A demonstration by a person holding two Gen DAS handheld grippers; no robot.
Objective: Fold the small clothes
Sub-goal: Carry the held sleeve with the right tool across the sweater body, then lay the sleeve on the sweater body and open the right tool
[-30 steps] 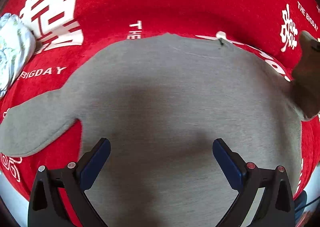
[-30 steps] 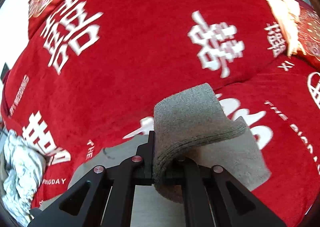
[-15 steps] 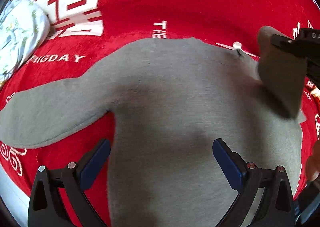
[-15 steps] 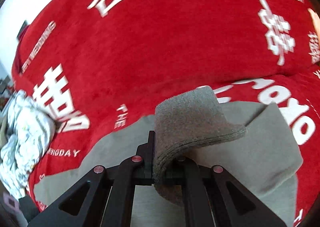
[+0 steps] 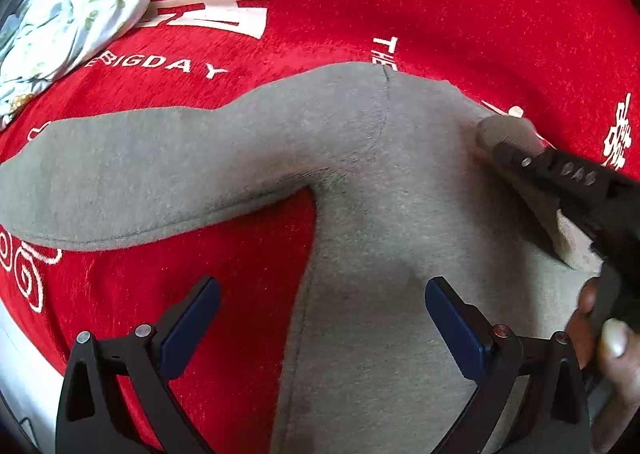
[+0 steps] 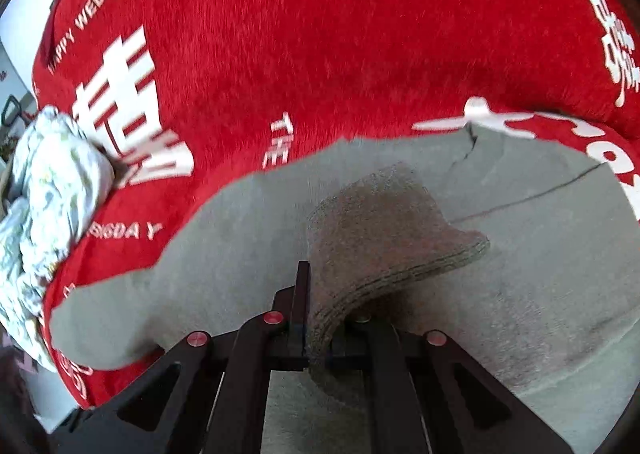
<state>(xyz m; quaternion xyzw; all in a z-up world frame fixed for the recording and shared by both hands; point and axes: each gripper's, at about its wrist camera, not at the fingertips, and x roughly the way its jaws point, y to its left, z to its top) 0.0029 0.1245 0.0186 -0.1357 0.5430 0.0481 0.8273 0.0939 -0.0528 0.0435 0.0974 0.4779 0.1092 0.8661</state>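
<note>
A small grey long-sleeved top lies flat on a red cloth; it also shows in the right wrist view. Its left sleeve stretches out to the left. My left gripper is open and empty, hovering over the top's left side edge. My right gripper is shut on the cuff of the right sleeve and holds it folded over the top's body. In the left wrist view the right gripper comes in from the right with the sleeve.
A crumpled white floral cloth lies at the far left on the red cloth; it also shows in the right wrist view. The red cloth has white lettering. A pale surface edge shows at the lower left.
My right gripper has carried the sleeve cuff leftward from the red cloth over the top's body. The left gripper has shifted left, staying open.
</note>
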